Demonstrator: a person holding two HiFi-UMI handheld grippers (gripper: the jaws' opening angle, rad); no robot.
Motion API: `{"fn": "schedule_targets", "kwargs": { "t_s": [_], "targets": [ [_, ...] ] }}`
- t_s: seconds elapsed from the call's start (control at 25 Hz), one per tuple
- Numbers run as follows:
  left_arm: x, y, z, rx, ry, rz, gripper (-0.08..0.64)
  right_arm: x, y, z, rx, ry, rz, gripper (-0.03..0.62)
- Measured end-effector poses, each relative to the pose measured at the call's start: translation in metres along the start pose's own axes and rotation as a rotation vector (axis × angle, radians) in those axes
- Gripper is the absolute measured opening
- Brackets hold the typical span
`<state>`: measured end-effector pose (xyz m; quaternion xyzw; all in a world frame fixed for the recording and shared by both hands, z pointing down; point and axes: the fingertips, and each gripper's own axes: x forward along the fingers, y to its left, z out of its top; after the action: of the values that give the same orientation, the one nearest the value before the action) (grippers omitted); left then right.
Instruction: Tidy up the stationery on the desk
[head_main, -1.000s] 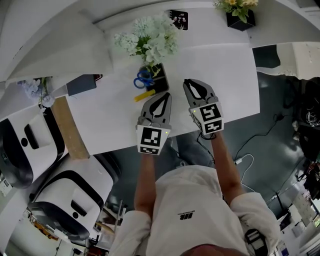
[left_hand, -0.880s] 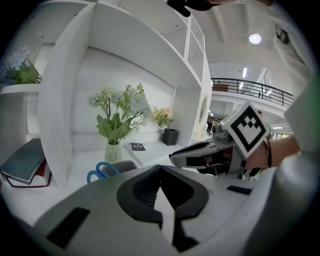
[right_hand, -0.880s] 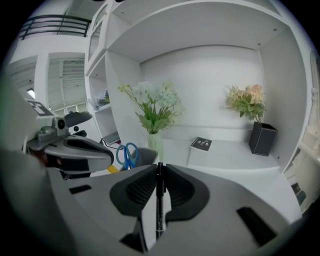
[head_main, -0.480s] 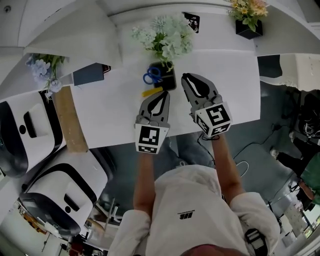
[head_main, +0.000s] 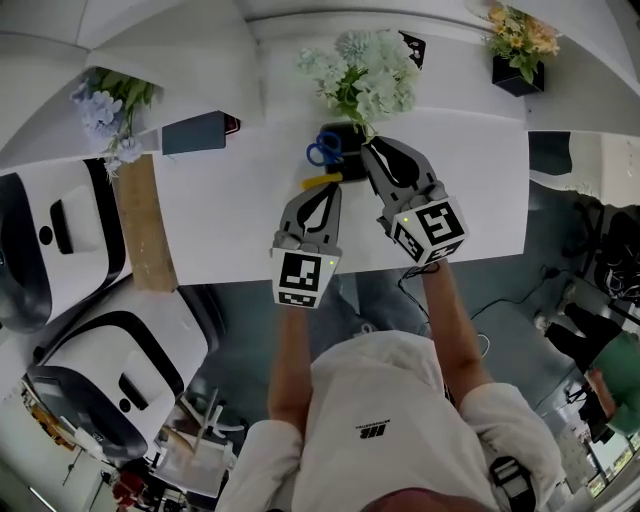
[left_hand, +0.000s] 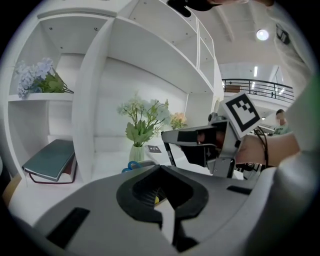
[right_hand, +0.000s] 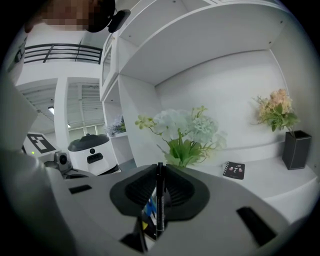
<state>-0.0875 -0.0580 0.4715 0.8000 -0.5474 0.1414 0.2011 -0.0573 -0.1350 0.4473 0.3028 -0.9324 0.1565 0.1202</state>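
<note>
At 6 o'clock in the head view, the person's two forearms reach up toward 12 o'clock, over the near edge of the white desk (head_main: 230, 220). The left gripper (head_main: 326, 196) hangs over the desk. Its jaws are pressed together and nothing is between them. Just beyond its tip, at 12 o'clock, a yellow item (head_main: 322, 181) lies beside the black pen holder (head_main: 345, 132). The handles of the blue scissors (head_main: 322, 150) stick out of this holder. The right gripper (head_main: 372, 152) has its tip at 3 o'clock of the holder, very near to it. Its jaws are closed on a thin black pen (right_hand: 159, 200), which stands upright between them. Behind the holder, at 12 o'clock, stand the white flowers (head_main: 365, 75). Farther, at 1 o'clock, a small black notebook (head_main: 412, 45) lies on the desk. At 2 o'clock there are orange flowers (head_main: 520, 35) in a black pot. At 10 o'clock a dark book (head_main: 195, 132) lies flat.
</note>
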Motion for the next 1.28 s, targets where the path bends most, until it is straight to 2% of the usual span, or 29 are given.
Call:
{"fn": "schedule_targets", "kwargs": {
  "t_s": [0.4, 0.68, 0.88, 1.28],
  "targets": [
    [-0.001, 0.010, -0.001, -0.017, -0.003, 0.026, 0.000, 0.027, -0.002, -0.002, 0.008, -0.040, 0.022, 0.041],
    [-0.001, 0.012, 0.000, -0.014, -0.004, 0.023, 0.000, 0.033, -0.008, -0.034, -0.022, 0.037, -0.010, 0.058],
    [-0.006, 0.011, 0.005, -0.003, -0.013, 0.012, 0.000, 0.016, -0.005, -0.040, -0.021, 0.058, -0.035, 0.074],
    [-0.026, 0.000, 0.024, 0.037, -0.054, -0.031, 0.000, -0.034, 0.017, -0.020, -0.085, 0.033, -0.104, 0.044]
  ]
}}
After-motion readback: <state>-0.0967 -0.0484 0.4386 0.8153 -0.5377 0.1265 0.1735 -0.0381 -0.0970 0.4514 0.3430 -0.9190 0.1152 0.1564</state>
